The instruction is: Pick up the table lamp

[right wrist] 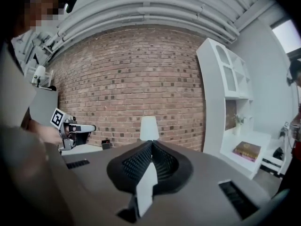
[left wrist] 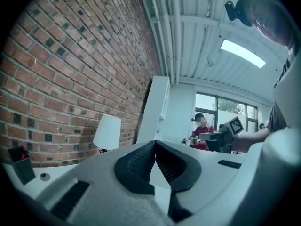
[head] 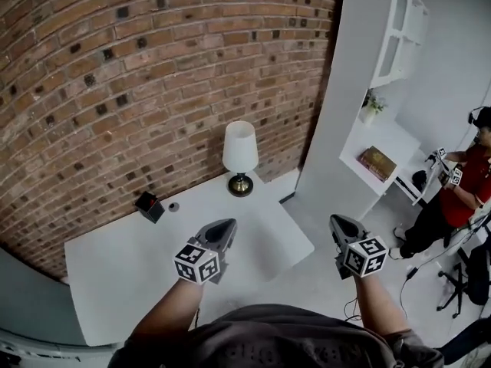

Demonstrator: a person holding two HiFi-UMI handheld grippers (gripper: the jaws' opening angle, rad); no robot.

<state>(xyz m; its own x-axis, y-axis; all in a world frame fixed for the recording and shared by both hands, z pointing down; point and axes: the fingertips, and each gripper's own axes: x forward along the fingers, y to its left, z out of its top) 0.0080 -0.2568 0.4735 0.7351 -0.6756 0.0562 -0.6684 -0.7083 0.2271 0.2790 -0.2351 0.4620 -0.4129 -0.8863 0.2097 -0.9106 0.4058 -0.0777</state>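
The table lamp has a white shade and a dark round base. It stands upright at the far edge of the white table, against the brick wall. My left gripper hovers over the table short of the lamp, jaws shut and empty. My right gripper is off the table's right side over the floor, also shut and empty. In the left gripper view the lamp is ahead to the left of the shut left gripper. In the right gripper view the lamp stands straight beyond the shut right gripper.
A small black box and a tiny round object sit on the table left of the lamp. A white shelf unit with a book and a plant stands to the right. A person in red works beyond it.
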